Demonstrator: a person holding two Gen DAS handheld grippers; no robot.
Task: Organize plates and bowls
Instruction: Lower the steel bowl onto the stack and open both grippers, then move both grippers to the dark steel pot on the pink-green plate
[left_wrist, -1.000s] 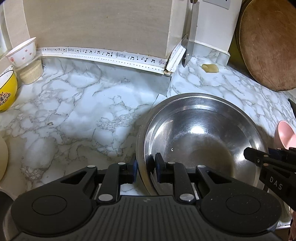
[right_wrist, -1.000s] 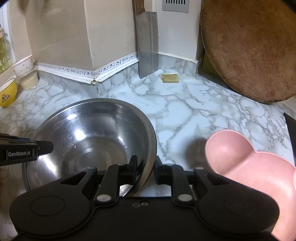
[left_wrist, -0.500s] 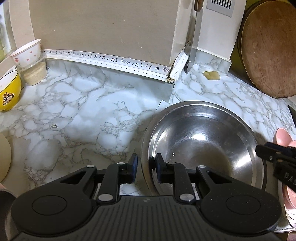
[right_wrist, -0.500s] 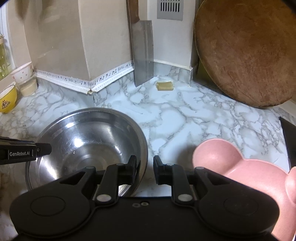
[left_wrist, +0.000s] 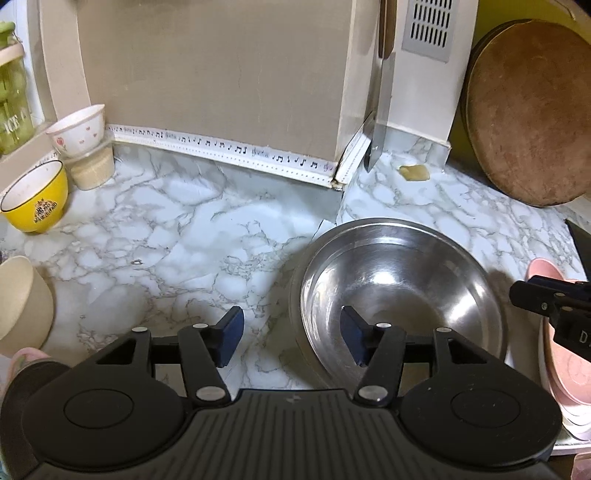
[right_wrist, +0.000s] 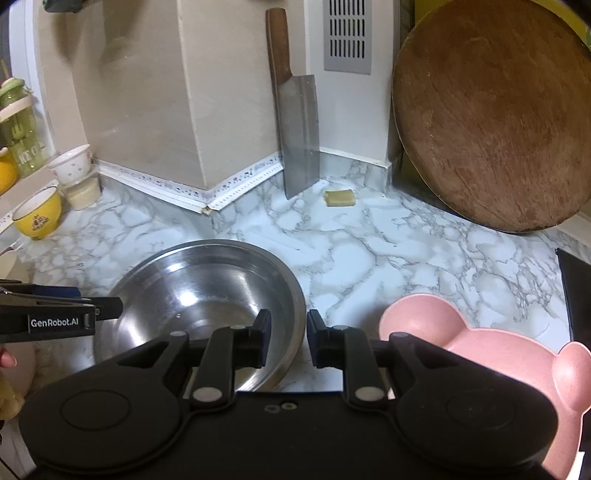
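The left hand-held gripper (left_wrist: 291, 338) is opening, its pads clear on either side of the steel bowl's (left_wrist: 402, 280) near rim. The right hand-held gripper (right_wrist: 288, 341) stands narrowly parted astride the opposite rim, apparently not pressing it. The bowl sits on the marble desk (left_wrist: 177, 229), a pink bear-shaped plate (right_wrist: 491, 354) just beside it.

My counter (left_wrist: 177, 221) is white marble with grey veins. On it sit a steel bowl (left_wrist: 399, 280), a yellow bowl (left_wrist: 37, 199) at far left, a small beige cup (left_wrist: 90, 166) carrying a white bowl (left_wrist: 77, 129), a pale scrap (left_wrist: 413, 171) near the wall, and a pink plate (right_wrist: 491, 354) at right.
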